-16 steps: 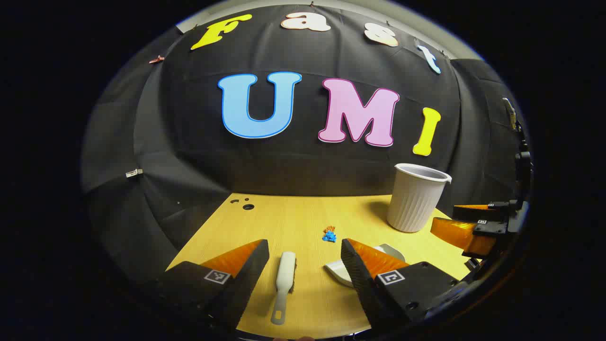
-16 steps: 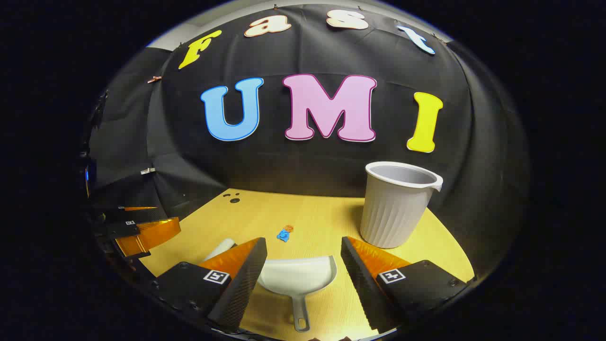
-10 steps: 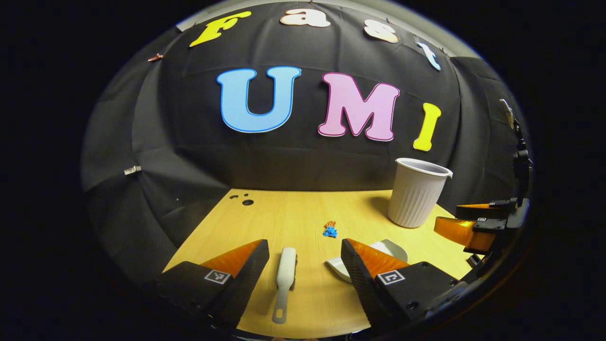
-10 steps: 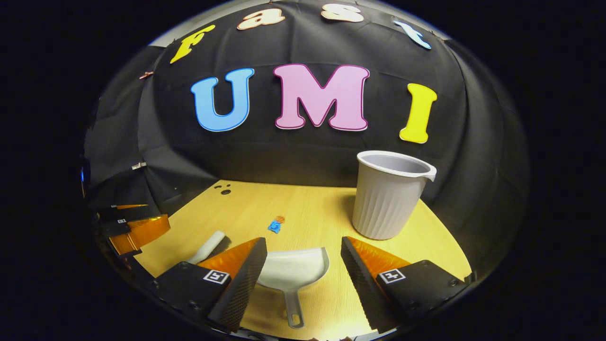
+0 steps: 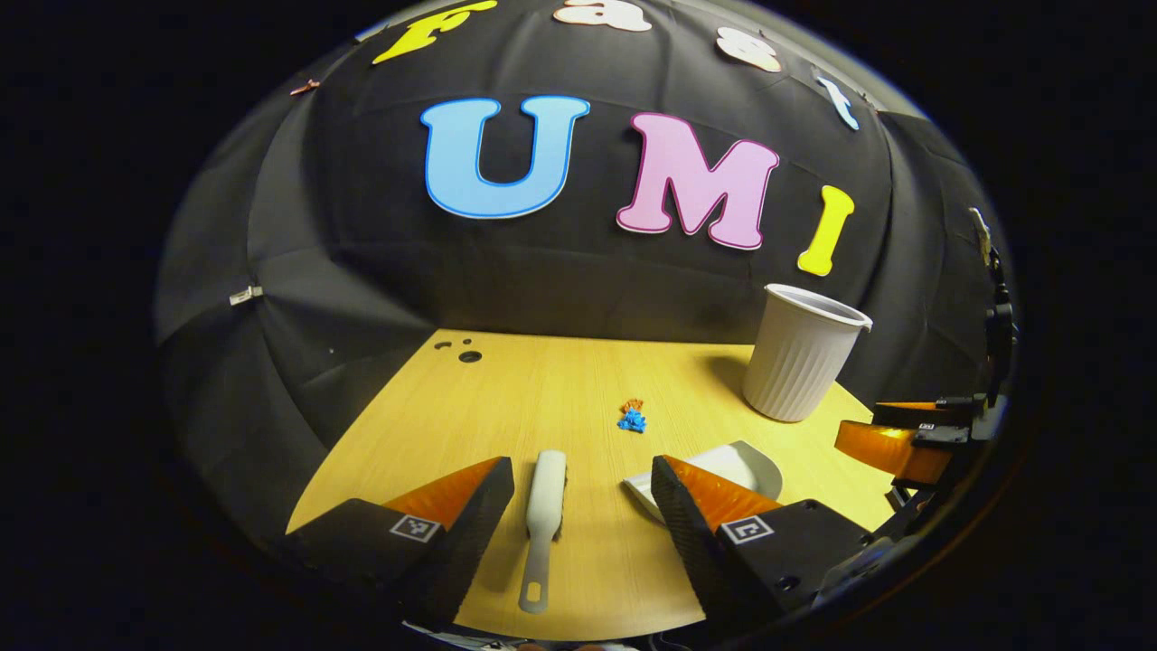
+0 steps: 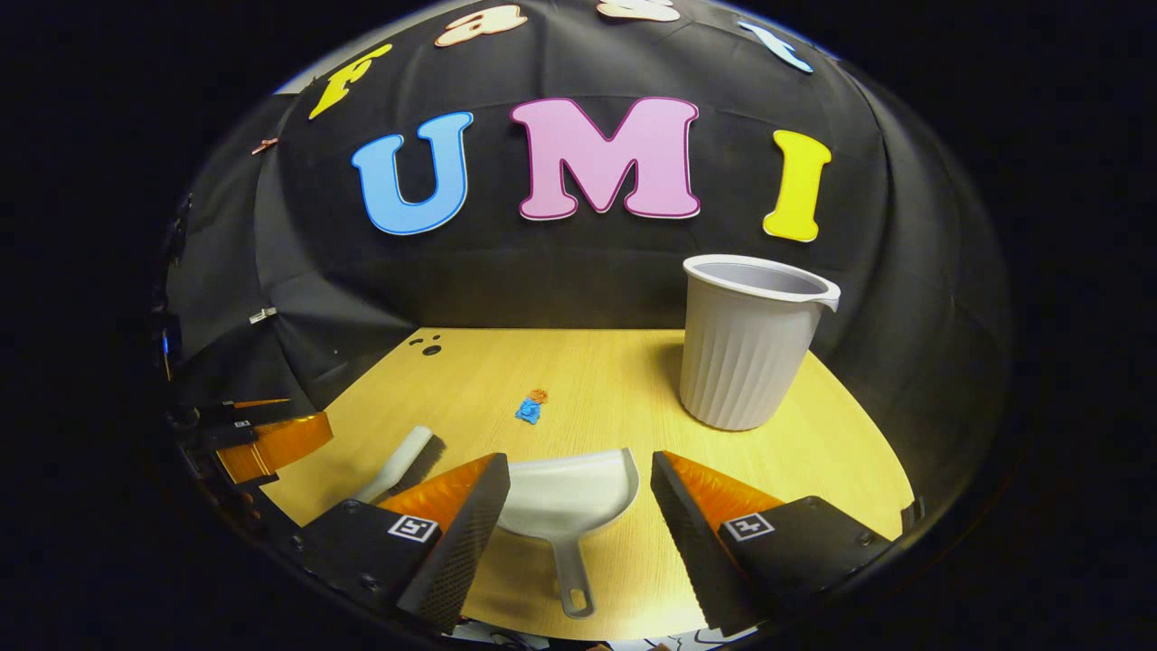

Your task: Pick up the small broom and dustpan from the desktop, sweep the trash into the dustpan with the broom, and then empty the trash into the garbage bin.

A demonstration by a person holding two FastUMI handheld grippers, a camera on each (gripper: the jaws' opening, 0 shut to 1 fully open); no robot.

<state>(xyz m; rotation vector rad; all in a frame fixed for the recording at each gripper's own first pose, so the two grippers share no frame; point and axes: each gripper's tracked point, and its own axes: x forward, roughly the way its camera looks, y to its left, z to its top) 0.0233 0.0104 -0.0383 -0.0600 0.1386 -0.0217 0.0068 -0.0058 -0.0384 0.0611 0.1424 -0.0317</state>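
Between parted left jaws, broom [image 5: 545, 506] lies lengthwise, handle nearest; right jaws apart.

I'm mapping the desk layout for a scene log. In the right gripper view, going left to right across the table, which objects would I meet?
Left gripper → small broom → trash → dustpan → garbage bin.
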